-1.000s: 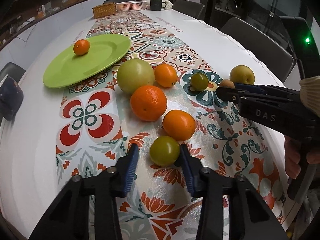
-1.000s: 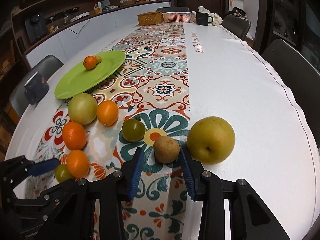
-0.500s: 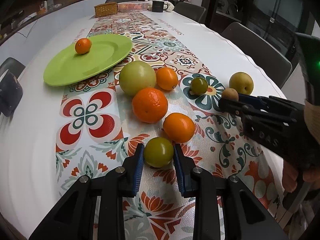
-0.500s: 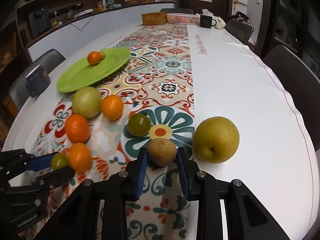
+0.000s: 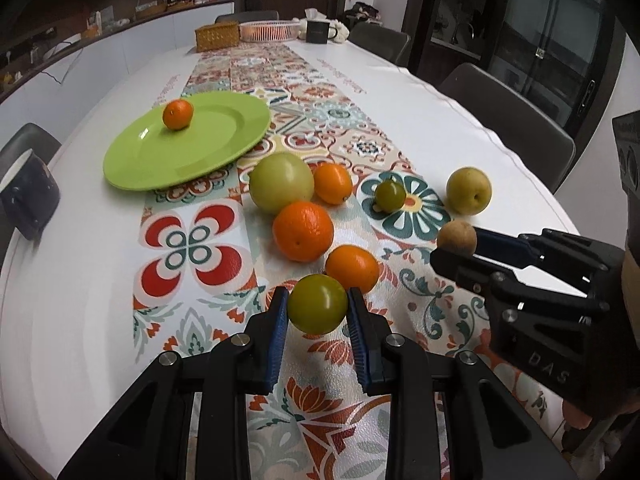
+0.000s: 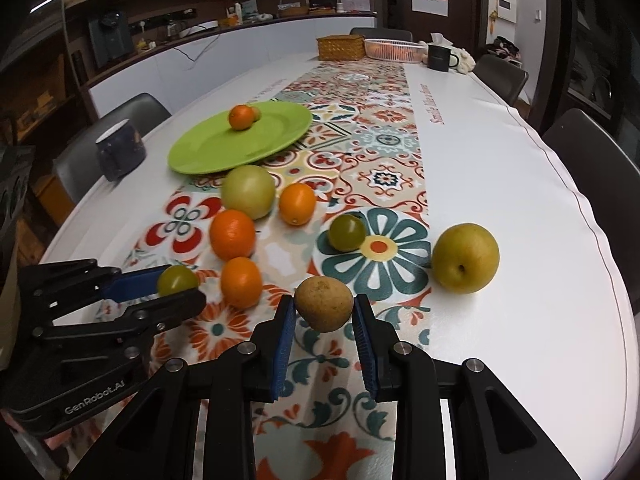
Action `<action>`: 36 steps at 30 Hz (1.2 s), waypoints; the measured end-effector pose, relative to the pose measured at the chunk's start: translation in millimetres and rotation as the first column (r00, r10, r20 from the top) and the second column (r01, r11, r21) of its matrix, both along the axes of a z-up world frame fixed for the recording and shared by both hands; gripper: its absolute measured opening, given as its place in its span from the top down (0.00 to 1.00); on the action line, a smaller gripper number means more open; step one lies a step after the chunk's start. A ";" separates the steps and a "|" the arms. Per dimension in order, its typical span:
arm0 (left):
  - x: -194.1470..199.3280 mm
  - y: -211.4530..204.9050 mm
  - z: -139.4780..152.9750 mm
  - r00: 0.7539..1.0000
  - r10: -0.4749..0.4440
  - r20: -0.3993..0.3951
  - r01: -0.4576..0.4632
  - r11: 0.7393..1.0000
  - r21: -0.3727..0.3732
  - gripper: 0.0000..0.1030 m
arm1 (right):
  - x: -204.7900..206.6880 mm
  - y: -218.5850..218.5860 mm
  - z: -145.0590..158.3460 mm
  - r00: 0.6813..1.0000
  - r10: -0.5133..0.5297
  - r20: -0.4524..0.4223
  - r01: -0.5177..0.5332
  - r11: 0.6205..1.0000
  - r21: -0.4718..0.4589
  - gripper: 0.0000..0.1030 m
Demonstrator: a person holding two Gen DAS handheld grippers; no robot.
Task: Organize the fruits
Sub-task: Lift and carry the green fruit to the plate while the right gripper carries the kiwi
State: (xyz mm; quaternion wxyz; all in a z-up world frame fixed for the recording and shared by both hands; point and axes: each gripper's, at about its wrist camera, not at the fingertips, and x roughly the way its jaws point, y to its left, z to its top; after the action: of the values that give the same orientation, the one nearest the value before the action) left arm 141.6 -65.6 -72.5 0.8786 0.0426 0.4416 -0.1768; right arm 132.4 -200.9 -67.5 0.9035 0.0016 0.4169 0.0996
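Gripping 2 fruits above the table (image 5: 100,280), you are clamping a green tomato (image 5: 317,303) in the left hand-held gripper (image 5: 318,312) and a brown fruit (image 6: 324,303) in the right hand-held gripper (image 6: 324,320).

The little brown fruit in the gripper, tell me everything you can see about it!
The little brown fruit is round to egg-shaped, tan, with a dull, rough, speckled skin. The right gripper pinches it between blue padded jaws, one on each side. It appears lifted just off the patterned table runner, beside a yellow pear.
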 end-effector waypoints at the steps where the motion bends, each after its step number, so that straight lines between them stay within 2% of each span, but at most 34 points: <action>1: -1.8 1.1 3.4 1.000 0.001 0.010 -0.001 1.000 -0.003 0.72 | -1.0 1.4 1.9 1.000 0.001 0.004 -0.001 1.000 0.001 0.70; 19: -10.1 25.2 59.4 0.985 0.049 0.163 -0.045 0.999 -0.025 0.72 | -1.0 22.9 55.4 0.991 0.053 0.125 -0.059 0.997 0.046 0.70; 36: 31.3 61.1 94.1 0.965 0.112 0.238 -0.117 0.993 0.007 0.72 | 45.7 57.5 89.8 0.975 0.109 0.196 -0.123 0.991 0.058 0.70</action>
State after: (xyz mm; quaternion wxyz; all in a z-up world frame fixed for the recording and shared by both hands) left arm 172.8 -4.5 21.6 0.9334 0.0472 0.3369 -0.1145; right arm 178.1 -143.3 22.3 0.9315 -0.0008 0.3234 0.1664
